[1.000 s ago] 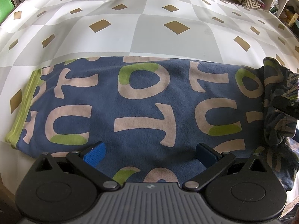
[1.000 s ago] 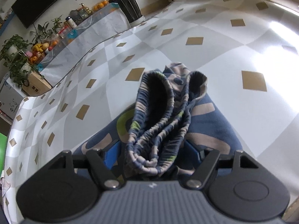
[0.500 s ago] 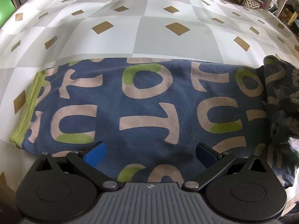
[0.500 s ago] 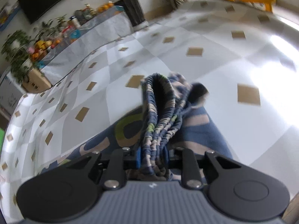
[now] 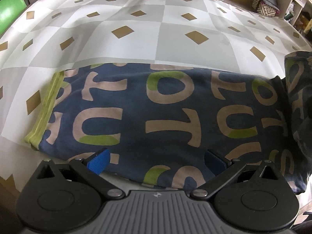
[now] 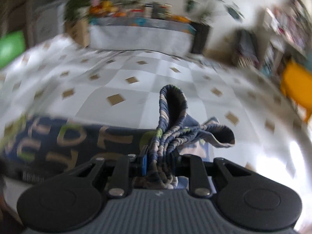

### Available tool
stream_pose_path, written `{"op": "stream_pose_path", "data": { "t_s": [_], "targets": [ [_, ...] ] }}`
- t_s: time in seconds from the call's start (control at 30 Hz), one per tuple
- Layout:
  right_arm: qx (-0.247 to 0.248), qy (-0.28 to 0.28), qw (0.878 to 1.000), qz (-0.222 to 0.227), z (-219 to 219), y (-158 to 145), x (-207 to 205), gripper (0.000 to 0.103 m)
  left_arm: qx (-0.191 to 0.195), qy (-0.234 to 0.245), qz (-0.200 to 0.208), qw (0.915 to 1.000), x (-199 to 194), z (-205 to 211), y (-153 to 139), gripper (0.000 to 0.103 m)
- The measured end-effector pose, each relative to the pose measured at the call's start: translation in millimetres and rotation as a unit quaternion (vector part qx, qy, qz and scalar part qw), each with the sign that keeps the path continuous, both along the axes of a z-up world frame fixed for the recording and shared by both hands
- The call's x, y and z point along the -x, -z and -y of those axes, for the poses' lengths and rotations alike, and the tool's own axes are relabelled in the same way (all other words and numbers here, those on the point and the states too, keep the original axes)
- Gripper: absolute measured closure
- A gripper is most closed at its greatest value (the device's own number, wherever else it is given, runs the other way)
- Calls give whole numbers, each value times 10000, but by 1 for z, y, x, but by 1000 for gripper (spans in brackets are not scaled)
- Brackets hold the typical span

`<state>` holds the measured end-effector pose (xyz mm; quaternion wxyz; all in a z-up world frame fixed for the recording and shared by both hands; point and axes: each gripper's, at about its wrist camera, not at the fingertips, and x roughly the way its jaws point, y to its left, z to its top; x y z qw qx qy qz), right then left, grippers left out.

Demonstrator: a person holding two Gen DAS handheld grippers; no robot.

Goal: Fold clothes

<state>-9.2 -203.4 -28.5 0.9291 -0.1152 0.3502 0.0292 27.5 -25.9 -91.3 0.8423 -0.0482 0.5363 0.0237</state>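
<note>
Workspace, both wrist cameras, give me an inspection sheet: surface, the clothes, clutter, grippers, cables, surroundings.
Surface: checkered cloth, white and grey squares with tan diamonds.
Job's things: navy pants with tan and green letters lie flat; green cuff at the left end; elastic waistband bunched and raised.
Clutter: nothing seen on the cloth.
Grippers: left gripper open over the pants' near edge; right gripper has just closed, clamped on the waistband.
Cables: nothing seen.
Surroundings: blurred plants, yellow chair, shelves.
</note>
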Motion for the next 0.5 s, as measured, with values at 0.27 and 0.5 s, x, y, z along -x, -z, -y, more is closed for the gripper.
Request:
{"op": "stream_pose_path", "data": {
  "t_s": [0.27, 0.5],
  "targets": [
    [1446, -1372, 9799, 40, -65, 37, 15, 81, 32, -334, -87, 9994, -2, -13, 4, 0],
    [1179, -1841, 9758, -45, -85, 49, 23, 74, 55, -412, -116, 9991, -2, -15, 6, 0]
  ]
}}
